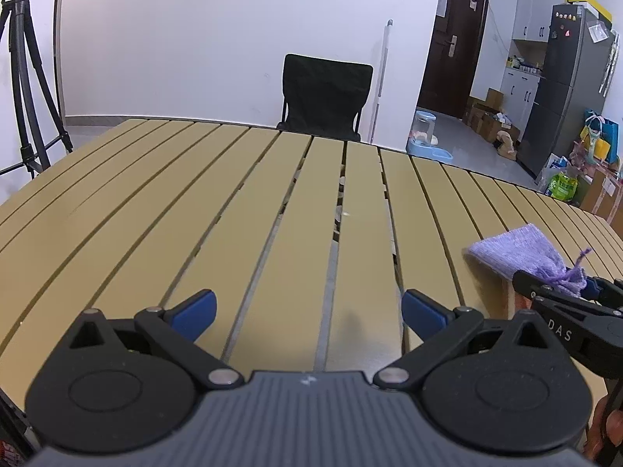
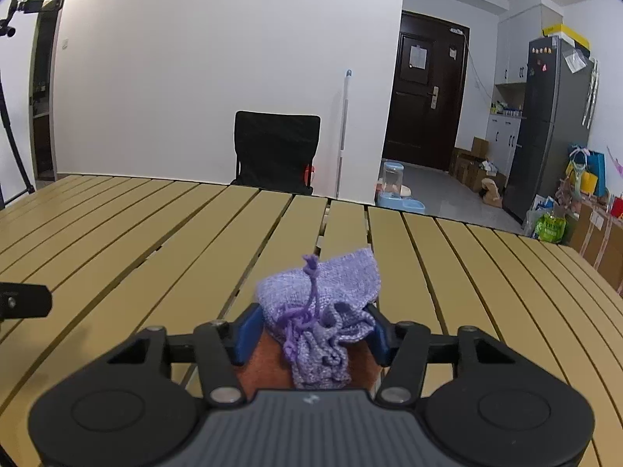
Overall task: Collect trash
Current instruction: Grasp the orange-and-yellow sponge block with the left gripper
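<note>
A purple knitted drawstring pouch (image 2: 335, 276) lies on the tan slatted table (image 2: 117, 233), its gathered mouth and cord towards me. My right gripper (image 2: 313, 330) has its blue pads (image 2: 249, 330) pressed against both sides of that bunched mouth. An orange-brown patch (image 2: 264, 362) shows below the pouch; I cannot tell what it is. In the left wrist view the pouch (image 1: 514, 245) is at the right edge with the right gripper (image 1: 560, 284) on its neck. My left gripper (image 1: 307, 307) stands open over bare slats (image 1: 155, 214), nothing between its fingers.
A black folding chair (image 1: 325, 97) stands behind the table's far edge. A tripod (image 1: 23, 97) is at the far left. Beyond the right side are a pet water bowl (image 2: 401, 198), boxes, bags and a dark fridge (image 2: 545, 124). A tiny pale speck (image 1: 345, 216) lies mid-table.
</note>
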`<state>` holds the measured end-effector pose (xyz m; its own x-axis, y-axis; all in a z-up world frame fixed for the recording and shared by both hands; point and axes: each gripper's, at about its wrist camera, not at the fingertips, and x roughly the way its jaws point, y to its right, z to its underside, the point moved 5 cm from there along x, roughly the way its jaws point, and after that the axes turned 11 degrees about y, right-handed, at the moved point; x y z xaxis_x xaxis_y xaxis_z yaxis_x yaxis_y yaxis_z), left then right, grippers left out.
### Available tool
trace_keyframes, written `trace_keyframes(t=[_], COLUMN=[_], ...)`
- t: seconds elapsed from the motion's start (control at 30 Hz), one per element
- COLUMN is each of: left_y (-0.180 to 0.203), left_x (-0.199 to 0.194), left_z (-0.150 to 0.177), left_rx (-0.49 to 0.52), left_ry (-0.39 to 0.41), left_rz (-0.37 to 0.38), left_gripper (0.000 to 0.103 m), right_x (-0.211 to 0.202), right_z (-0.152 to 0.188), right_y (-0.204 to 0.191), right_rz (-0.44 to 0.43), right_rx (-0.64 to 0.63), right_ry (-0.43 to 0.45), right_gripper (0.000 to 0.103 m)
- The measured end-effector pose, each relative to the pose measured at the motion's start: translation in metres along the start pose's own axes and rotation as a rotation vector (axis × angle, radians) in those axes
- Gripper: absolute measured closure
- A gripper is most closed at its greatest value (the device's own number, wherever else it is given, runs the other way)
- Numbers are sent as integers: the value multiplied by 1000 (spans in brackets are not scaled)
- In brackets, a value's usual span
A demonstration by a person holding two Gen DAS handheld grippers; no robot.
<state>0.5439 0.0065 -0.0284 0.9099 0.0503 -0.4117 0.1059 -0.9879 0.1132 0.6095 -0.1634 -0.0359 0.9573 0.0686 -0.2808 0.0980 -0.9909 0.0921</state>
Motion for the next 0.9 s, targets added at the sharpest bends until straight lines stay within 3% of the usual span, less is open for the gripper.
trace_keyframes(t=[0.27, 0.63, 0.9], left_y=[14, 39, 59], left_x=[5, 5, -7], left_z=[2, 8, 18], left_rx=[13, 59, 87], left_ry=[-2, 11, 38], left_rz=[16, 36, 68], left_gripper=[0, 0, 0], right_x=[-22, -57, -89], right_z=[6, 0, 8], right_y=[4, 19, 49], right_rz=[-34, -75, -28], right_rx=[69, 166, 216], right_ry=[35, 128, 187], right_gripper=[69, 74, 74])
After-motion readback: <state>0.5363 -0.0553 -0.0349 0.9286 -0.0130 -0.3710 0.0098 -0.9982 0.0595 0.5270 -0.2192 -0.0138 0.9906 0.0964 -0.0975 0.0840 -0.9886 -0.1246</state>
